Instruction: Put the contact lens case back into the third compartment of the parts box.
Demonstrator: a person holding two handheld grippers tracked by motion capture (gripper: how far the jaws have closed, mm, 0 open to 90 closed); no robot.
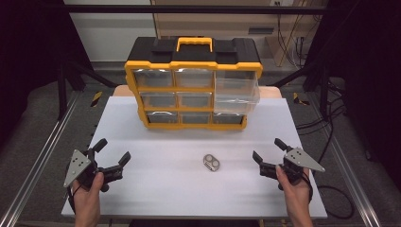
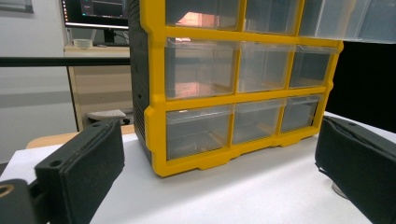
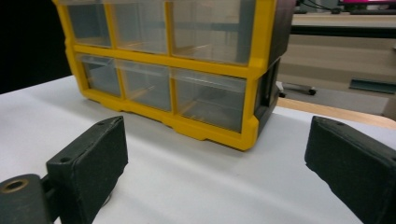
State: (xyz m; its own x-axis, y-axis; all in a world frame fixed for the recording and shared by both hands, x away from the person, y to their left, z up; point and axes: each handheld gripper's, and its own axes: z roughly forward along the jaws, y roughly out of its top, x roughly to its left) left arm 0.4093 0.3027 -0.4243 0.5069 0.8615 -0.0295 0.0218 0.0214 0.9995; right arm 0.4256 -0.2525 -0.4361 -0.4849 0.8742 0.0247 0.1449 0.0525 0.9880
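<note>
— Both grippers sit low at the near edge, the left gripper [image 1: 111, 152] and right gripper [image 1: 268, 149] each spread wide with nothing between the jaws. Why so?

— I'd say they are poised, flanking the small metal piece [image 1: 211, 162] lying flat on the white table [image 1: 156, 198] between them, nearer the right one.

— What does it look like?

— An oval, silvery-grey, with two round hollows. Beyond it stands the yellow drawer organizer [image 1: 193, 90], its upper right drawer [image 1: 236, 94] pulled out, likely to receive the piece.
</note>
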